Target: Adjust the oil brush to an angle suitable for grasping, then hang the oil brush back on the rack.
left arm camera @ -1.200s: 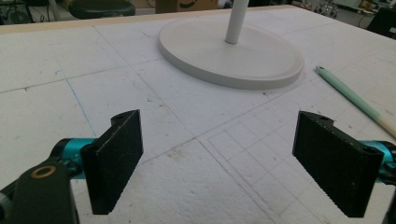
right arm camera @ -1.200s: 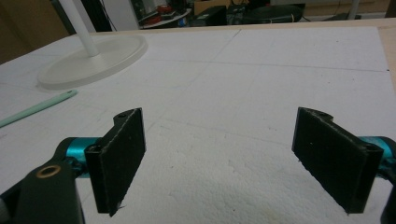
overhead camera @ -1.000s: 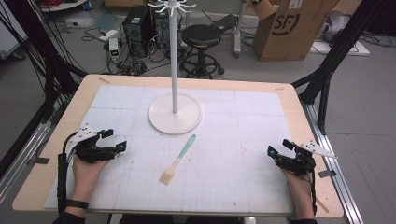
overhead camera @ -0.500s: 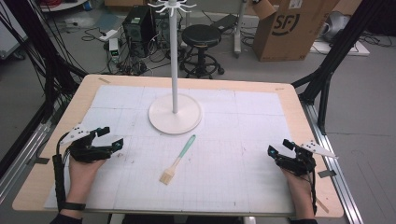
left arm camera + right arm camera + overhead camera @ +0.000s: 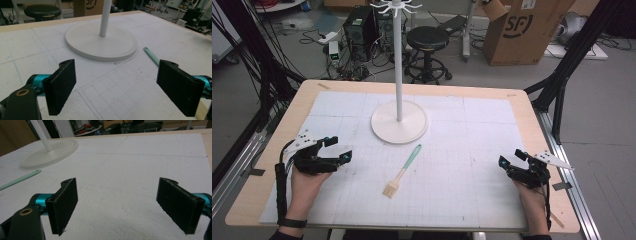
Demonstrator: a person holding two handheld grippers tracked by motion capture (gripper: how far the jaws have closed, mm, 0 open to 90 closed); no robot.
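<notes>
A small brush [image 5: 403,170] with a mint-green handle and pale bristles lies flat near the middle of the white gridded mat [image 5: 462,150]; its handle tip [image 5: 150,55] [image 5: 20,179] points toward the stand. A white stand with a round base [image 5: 399,122] [image 5: 101,41] [image 5: 48,151] and a tall pole rises behind it. My left gripper [image 5: 343,151] [image 5: 125,87] rests at the mat's left side, open, with nothing between its jaws. My right gripper [image 5: 507,164] [image 5: 125,206] sits at the right side, also open and holding nothing.
The wooden table edge [image 5: 532,115] frames the mat. Beyond the table stand a black stool [image 5: 428,40], a cardboard box [image 5: 524,30], computer gear [image 5: 359,25] and cables on the floor. Black frame legs [image 5: 562,75] stand at the table's right.
My left gripper has shifted slightly toward the left and turned a little. The right gripper and the brush have stayed where they were.
</notes>
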